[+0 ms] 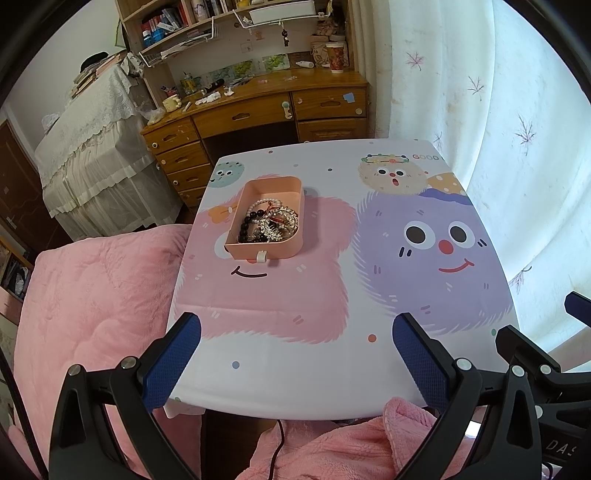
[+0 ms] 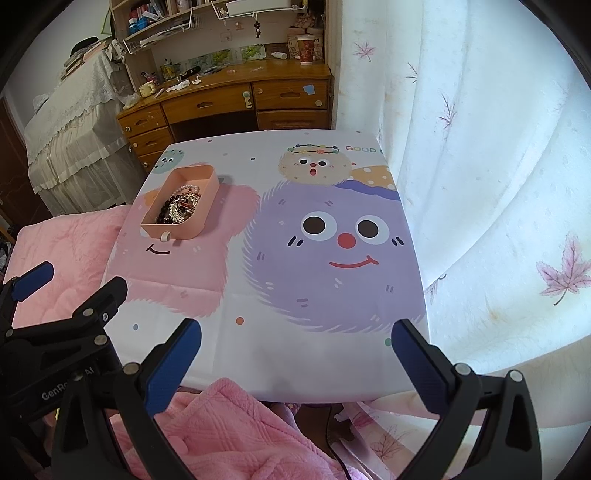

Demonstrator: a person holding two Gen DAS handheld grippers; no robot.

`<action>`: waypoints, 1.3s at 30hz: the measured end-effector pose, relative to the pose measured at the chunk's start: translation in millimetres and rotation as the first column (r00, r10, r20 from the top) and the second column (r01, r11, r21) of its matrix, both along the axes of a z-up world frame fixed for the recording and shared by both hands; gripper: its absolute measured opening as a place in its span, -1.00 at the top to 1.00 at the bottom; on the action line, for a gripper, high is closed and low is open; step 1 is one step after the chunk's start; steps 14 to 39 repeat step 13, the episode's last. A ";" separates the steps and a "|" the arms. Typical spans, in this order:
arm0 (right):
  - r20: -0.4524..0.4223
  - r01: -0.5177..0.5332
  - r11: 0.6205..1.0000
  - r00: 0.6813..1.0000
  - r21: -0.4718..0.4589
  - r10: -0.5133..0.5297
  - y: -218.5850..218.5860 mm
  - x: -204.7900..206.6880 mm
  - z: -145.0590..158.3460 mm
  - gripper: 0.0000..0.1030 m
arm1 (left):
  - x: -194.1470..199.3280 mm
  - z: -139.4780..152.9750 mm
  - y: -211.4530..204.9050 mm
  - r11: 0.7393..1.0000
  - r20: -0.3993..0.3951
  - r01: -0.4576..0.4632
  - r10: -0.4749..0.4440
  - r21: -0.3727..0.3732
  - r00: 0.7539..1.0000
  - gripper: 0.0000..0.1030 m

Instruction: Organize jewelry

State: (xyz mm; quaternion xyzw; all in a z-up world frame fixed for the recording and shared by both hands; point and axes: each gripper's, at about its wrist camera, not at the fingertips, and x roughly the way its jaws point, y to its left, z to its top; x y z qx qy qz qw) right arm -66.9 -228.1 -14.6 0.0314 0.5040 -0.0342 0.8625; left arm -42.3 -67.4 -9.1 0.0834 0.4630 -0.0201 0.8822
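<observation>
While both tongs [image 1: 297, 356] [image 2: 295, 356] gape at near table [image 1: 314, 387] edge, jewelry box [image 1: 266, 221] sits far-left.

Matt plastic tray [image 1: 264, 243], glittering metal jewelry [image 1: 275, 223].

Home bedroom. Pink quilted bed [image 1: 92, 295] at 9 o'clock beside cartoon-print bench [image 1: 332, 288]. Wooden desk [image 1: 258, 110] with drawers at 12 o'clock, cluttered bookshelf [image 1: 192, 22] above. Lace-draped furniture [image 1: 85, 147] at 10 o'clock. Leaf-print curtain [image 2: 498, 166] at 3 o'clock, backlit.
</observation>
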 end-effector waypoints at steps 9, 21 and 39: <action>-0.001 -0.003 1.000 1.000 0.002 0.003 -0.4 -1.3 -1.5 -1.00 | -1.6 0.0 3.8 1.000 0.003 -0.004 0.004 0.003 1.000 -0.99; 0.000 -0.004 1.000 1.000 0.003 0.004 -0.3 -1.8 -2.0 -1.00 | -2.7 1.2 5.9 1.000 0.006 -0.007 0.007 0.006 1.000 -0.99; 0.000 -0.004 1.000 1.000 0.003 0.004 -0.3 -1.8 -2.0 -1.00 | -2.7 1.2 5.9 1.000 0.006 -0.007 0.007 0.006 1.000 -0.99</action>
